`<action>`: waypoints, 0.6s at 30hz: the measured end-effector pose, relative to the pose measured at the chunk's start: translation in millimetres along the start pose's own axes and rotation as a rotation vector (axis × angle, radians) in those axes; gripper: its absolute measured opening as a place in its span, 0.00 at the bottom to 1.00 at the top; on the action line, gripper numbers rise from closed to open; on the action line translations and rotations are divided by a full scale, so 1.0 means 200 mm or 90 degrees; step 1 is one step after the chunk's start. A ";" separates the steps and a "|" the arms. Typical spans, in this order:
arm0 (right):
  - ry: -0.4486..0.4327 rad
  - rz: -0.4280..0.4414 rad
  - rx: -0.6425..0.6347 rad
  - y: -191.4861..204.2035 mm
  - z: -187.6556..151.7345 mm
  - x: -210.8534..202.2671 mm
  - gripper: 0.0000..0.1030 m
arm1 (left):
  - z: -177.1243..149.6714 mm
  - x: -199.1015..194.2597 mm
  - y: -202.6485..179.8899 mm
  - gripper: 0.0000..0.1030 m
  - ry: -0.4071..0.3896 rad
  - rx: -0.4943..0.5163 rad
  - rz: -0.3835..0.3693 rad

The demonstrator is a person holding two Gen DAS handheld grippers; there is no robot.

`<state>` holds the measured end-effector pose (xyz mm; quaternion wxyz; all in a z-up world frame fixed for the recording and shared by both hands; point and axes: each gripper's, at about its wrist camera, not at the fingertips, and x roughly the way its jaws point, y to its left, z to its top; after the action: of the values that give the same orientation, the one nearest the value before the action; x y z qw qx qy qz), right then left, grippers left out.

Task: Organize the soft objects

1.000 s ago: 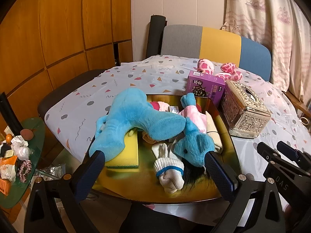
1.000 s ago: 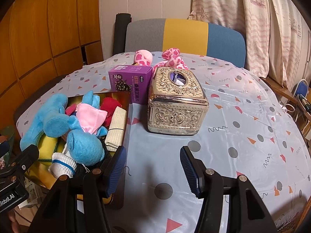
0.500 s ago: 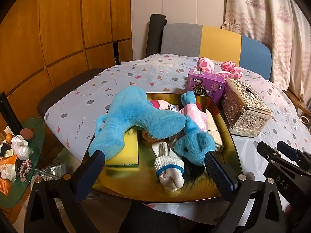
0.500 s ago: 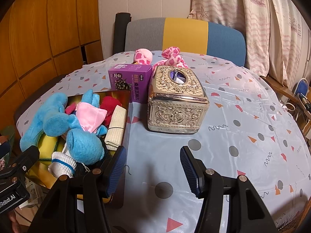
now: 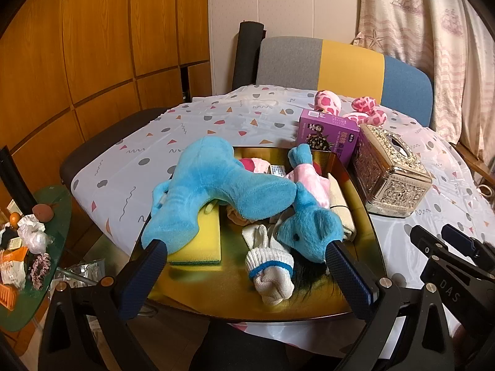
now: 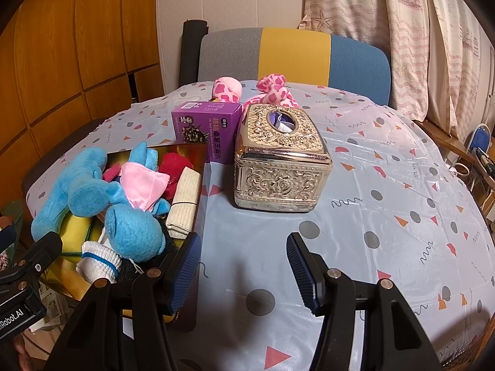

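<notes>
Where a pale tablecloth with dots and triangles covers the table: wood panelling, a grey-yellow-blue chair back, pink-printed curtains. Gold tray at the near edge, heaped with soft things: big blue plush, blue plush in pink cloth, yellow sponge, rolled sock. Beyond the tray, purple box and ornate tissue box; pink spotted plush half hidden behind both. Under the heap, hard to tell. Left gripper spread wide before the tray, holding nothing. Right gripper parted over cloth beside the tray, likewise unladen.
</notes>
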<state>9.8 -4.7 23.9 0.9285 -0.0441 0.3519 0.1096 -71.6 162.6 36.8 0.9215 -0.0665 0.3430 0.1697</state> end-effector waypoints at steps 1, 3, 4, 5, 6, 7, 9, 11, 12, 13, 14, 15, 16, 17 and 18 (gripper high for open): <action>0.000 0.000 0.000 0.00 0.00 0.00 0.57 | 0.00 0.00 0.00 1.00 0.000 0.000 0.000; 0.000 0.000 0.001 0.00 0.00 0.00 0.57 | 0.00 0.00 0.00 1.00 0.002 -0.001 -0.002; 0.000 0.000 0.000 0.00 0.00 0.00 0.57 | 0.00 0.00 0.00 1.00 0.002 -0.001 -0.002; 0.000 0.000 0.000 0.00 0.00 0.00 0.57 | 0.00 0.00 0.00 1.00 0.002 -0.001 0.001; 0.001 0.000 0.001 0.00 0.00 0.00 0.57 | 0.00 0.01 0.00 1.00 0.003 -0.001 0.003; 0.001 0.000 0.003 -0.01 0.00 0.00 0.57 | 0.00 0.01 0.01 1.00 0.004 -0.002 0.004; 0.002 0.000 0.005 -0.01 0.00 0.00 0.57 | 0.00 0.02 0.00 1.00 0.007 -0.001 0.005; 0.004 0.000 0.007 -0.02 0.00 0.01 0.57 | 0.00 0.02 0.00 1.00 0.011 0.001 0.006; 0.005 -0.001 0.008 -0.02 0.00 0.01 0.57 | 0.00 0.03 0.00 1.00 0.013 0.002 0.006; 0.007 -0.001 0.010 -0.03 0.00 0.02 0.57 | 0.00 0.03 0.00 1.00 0.015 0.003 0.006; 0.008 0.000 0.011 -0.03 0.00 0.02 0.57 | -0.01 0.03 -0.01 1.00 0.016 0.005 0.005; 0.010 -0.001 0.012 -0.03 -0.01 0.02 0.57 | -0.01 0.04 -0.01 1.00 0.017 0.005 0.001; 0.011 -0.001 0.013 -0.03 -0.01 0.03 0.57 | 0.00 0.04 -0.01 0.99 0.016 0.007 -0.003; 0.011 -0.001 0.015 -0.04 -0.01 0.03 0.57 | 0.00 0.04 -0.01 0.98 0.013 0.008 -0.004; 0.014 0.000 0.018 -0.05 -0.01 0.04 0.57 | 0.00 0.03 -0.01 0.96 0.009 0.010 -0.003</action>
<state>16.5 -12.6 17.3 0.9252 -0.0321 0.3634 0.1042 -66.2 162.4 32.2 0.9201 -0.0612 0.3503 0.1642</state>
